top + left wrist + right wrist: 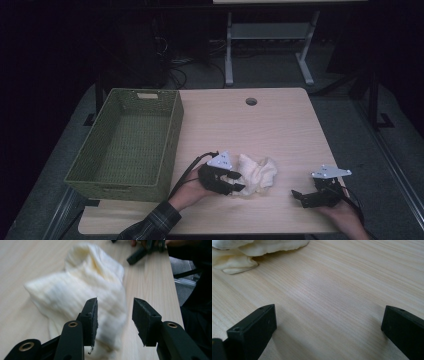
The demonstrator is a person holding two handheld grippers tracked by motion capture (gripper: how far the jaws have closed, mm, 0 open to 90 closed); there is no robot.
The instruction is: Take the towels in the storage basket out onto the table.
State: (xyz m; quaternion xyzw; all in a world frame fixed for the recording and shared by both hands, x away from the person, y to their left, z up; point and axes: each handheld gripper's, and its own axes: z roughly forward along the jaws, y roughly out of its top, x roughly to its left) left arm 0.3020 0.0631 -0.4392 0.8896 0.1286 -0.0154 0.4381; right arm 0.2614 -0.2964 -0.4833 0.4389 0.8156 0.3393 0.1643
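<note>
A green woven basket (125, 145) sits at the table's (280, 125) left side. Just right of it, near the front edge, the left gripper (235, 182) points right at a crumpled cream cloth (257, 174) lying mid-table. In the left gripper view its jaws stand partly apart around the cloth's near edge, pads not pressing on it. Farther right, well apart from the cloth, the right gripper (300, 196) rests low on the table, jaws spread wide over bare wood. The step in hand looks like taking hold of the cloth; next, the left jaws would need to close on a fold before lifting, likely toward the basket.
</note>
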